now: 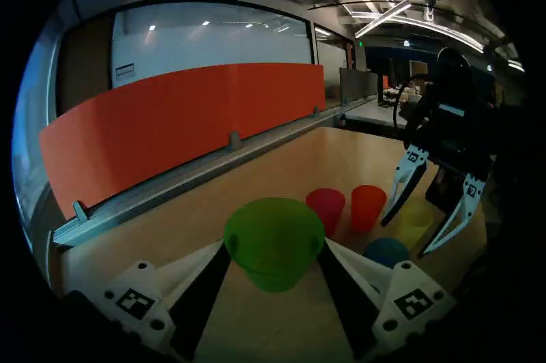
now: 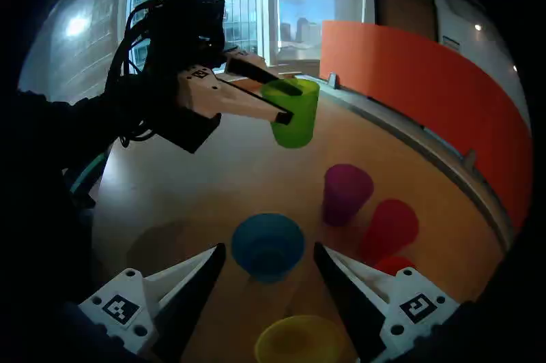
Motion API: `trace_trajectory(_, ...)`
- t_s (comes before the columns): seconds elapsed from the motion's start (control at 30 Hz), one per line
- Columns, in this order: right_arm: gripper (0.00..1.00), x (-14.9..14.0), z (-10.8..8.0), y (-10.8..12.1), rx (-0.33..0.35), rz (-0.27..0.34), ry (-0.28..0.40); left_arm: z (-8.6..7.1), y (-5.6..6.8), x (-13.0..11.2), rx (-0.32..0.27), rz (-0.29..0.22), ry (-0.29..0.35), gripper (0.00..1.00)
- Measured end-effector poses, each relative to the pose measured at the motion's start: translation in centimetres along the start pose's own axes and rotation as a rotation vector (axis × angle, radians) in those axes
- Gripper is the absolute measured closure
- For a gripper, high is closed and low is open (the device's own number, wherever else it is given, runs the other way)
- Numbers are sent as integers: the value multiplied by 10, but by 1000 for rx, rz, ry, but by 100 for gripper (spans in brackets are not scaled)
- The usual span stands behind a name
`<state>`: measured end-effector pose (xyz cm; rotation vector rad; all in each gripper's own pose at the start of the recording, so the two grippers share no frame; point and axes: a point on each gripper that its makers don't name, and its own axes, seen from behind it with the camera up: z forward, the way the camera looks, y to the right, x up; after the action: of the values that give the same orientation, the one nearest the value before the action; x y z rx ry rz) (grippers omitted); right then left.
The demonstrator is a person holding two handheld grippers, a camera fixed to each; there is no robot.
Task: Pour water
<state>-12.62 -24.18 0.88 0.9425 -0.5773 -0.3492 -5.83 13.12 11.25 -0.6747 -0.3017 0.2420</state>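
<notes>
My left gripper [image 1: 274, 243] is shut on a green cup [image 1: 274, 240], held upright above the wooden table [image 1: 205, 220]. In the right gripper view, that left gripper [image 2: 290, 100] and the green cup [image 2: 295, 114] hang at the far side. My right gripper [image 2: 267, 247] is open, with a blue cup [image 2: 267, 245] standing between and below its fingers, untouched. A yellow cup [image 2: 304, 341] sits nearest the camera. In the left gripper view, the right gripper [image 1: 407, 237] hovers over the yellow cup [image 1: 414, 223] and the blue cup [image 1: 385, 251].
A magenta cup [image 2: 347, 192] and a red cup [image 2: 389, 226] stand to the right of the blue one, seen also as the magenta cup [image 1: 325, 207] and red cup [image 1: 368, 206]. An orange partition [image 1: 184, 117] runs along the table's far edge. Windows lie behind the left gripper.
</notes>
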Motion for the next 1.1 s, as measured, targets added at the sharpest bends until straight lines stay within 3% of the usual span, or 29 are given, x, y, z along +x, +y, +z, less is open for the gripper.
trace_trajectory(0.47, 0, -9, 17, -1, -6, -9, -51, -15, -11, 12, 20, -20, 38, 15)
trace_trajectory(1.1, 0, -20, 40, -4, -17, 4, -102, -19, -15, 10, 26, -27, 39, 14)
